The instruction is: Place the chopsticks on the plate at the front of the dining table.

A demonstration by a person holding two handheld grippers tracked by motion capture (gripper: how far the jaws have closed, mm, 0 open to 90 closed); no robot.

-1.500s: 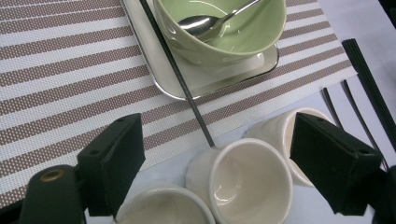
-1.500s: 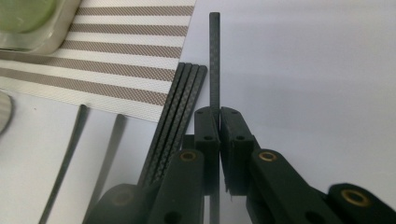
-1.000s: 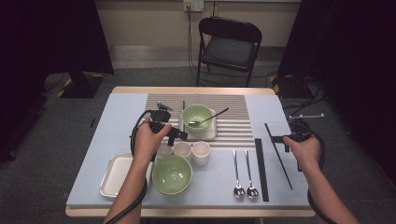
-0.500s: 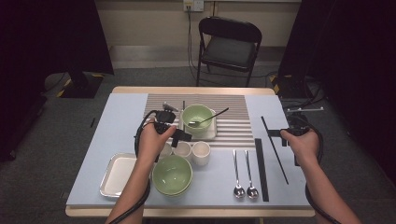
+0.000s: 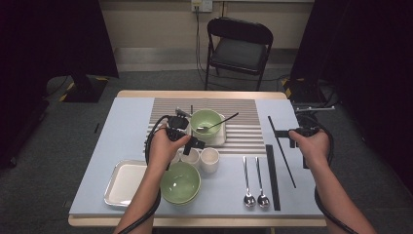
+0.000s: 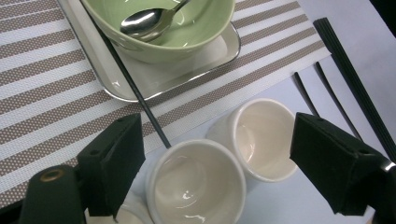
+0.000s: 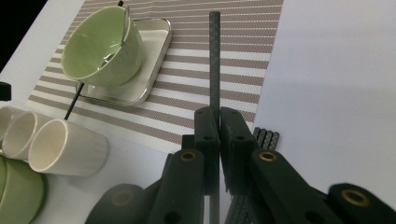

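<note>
A table setting appears to be in hand, and it is judged partly done. On the striped placemat [image 5: 243,127] one place is already laid: a green bowl [image 5: 205,122] with a spoon [image 6: 148,21] in it stands on a small metal tray [image 7: 140,84], and a black chopstick [image 6: 133,88] lies along that tray's edge.

The right gripper [image 7: 218,122] is clenched on a second black chopstick [image 5: 281,151], which is held above the surface at the right of the placemat, its far end pointing toward the mat. In the right gripper view the stick runs straight up from between the closed jaws. It is not yet set down anywhere.

The left gripper [image 6: 210,163] is released, its jaws standing wide on either side of a white cup [image 6: 196,186] in the row of cups just beside the placemat; no pad presses on it. Another white cup [image 6: 261,137] stands touching it.

Left, by the look of it, are a second green bowl [image 5: 180,183], an empty tray [image 5: 124,181], two spoons [image 5: 255,187] and the long black bundle of chopsticks [image 5: 272,175], all at the near edge of the surface.
</note>
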